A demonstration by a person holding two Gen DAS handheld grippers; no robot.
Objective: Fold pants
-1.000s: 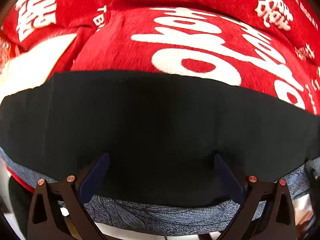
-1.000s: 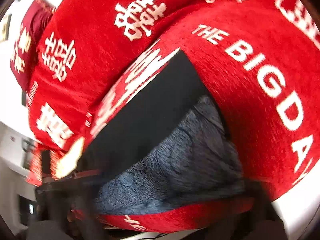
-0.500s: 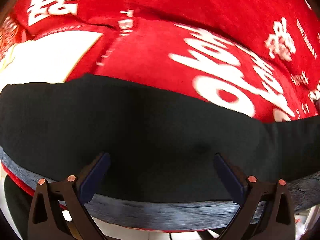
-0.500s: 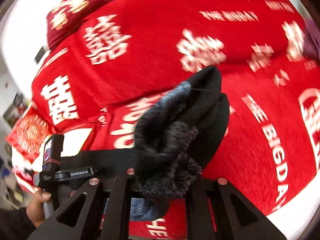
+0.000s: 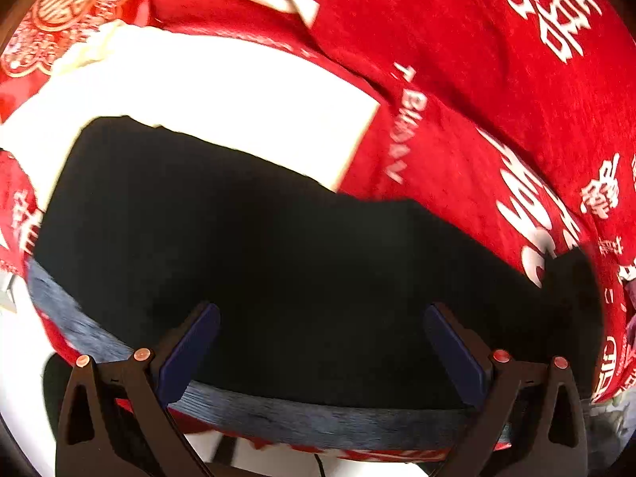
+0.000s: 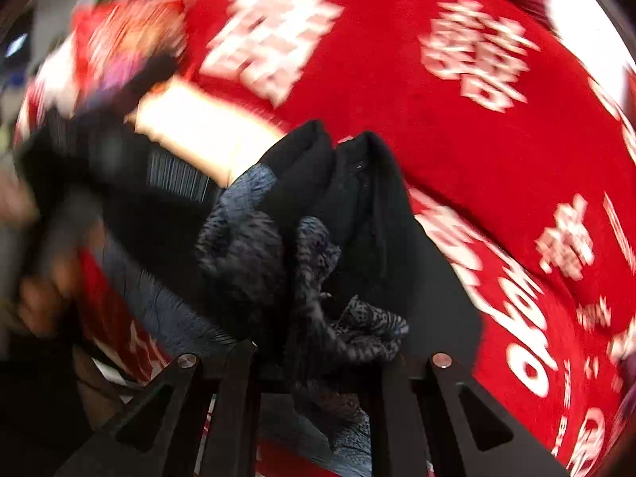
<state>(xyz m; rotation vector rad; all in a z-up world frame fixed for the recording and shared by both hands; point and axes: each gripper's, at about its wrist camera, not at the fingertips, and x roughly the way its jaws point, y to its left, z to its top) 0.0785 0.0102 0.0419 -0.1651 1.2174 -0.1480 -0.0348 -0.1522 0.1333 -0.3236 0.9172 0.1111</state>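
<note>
Black pants [image 5: 302, 262] spread across the frame's middle between and beyond the left gripper's [image 5: 320, 344] parted fingers, right gripper [image 6: 314, 361] clamped on bunched pants at lower centre, red blanket [image 5: 497, 79] behind

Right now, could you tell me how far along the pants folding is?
Partly done: the black pants lie flat on the red blanket. In hand: the right gripper clamps a bunched end, while the left gripper stands open. Left: laying that end over.

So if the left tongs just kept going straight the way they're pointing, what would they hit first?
Most likely the black pants, spread right ahead between the open left tongs on the red blanket; depth is hard to judge.
</note>
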